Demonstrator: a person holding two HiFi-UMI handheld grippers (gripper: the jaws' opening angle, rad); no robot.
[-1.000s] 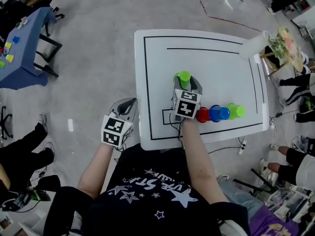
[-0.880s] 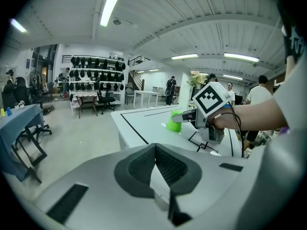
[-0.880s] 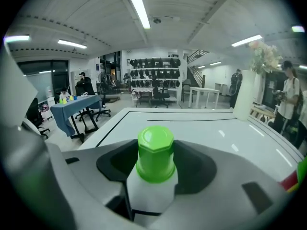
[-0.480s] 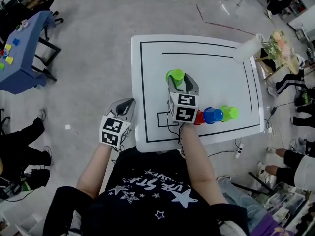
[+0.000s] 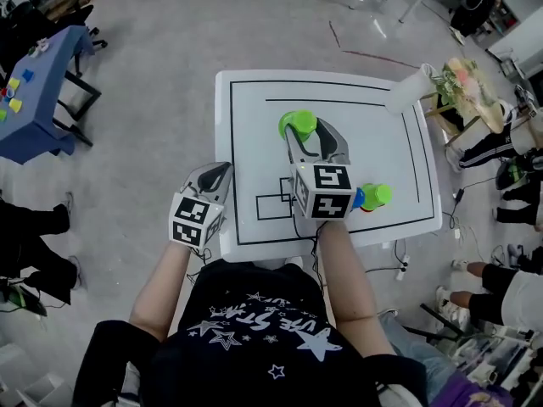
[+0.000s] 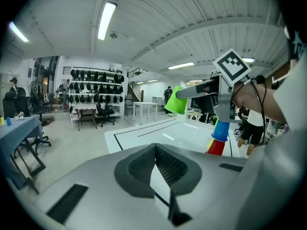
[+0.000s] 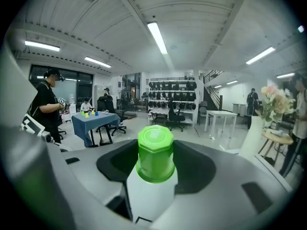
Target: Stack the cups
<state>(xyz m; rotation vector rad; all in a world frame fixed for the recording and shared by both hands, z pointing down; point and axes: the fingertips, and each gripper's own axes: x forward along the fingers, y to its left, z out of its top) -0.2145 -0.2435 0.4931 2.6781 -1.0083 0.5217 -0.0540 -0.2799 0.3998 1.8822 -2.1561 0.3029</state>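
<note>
My right gripper (image 5: 310,136) is shut on an upside-down green cup (image 5: 298,125), held in the air over the middle of the white table (image 5: 254,100). In the right gripper view the green cup (image 7: 155,152) fills the gap between the jaws, base pointing away. A stack of cups stands near the table's front right: green (image 5: 377,196) on top, blue (image 5: 359,197) below it, the red one hidden behind the marker cube. The left gripper view shows that stack's blue cup (image 6: 221,130) on the red cup (image 6: 217,148). My left gripper (image 5: 215,176) hovers at the table's front left edge, shut and empty.
A white vase (image 5: 411,88) with flowers (image 5: 464,81) sits at the table's far right corner. A blue table (image 5: 34,83) with small items stands off to the left. Seated people and cables line the right side and the left floor.
The right gripper has lifted the green cup well above the table. The cup stack is now partly hidden behind its marker cube. The left gripper has risen a little.
</note>
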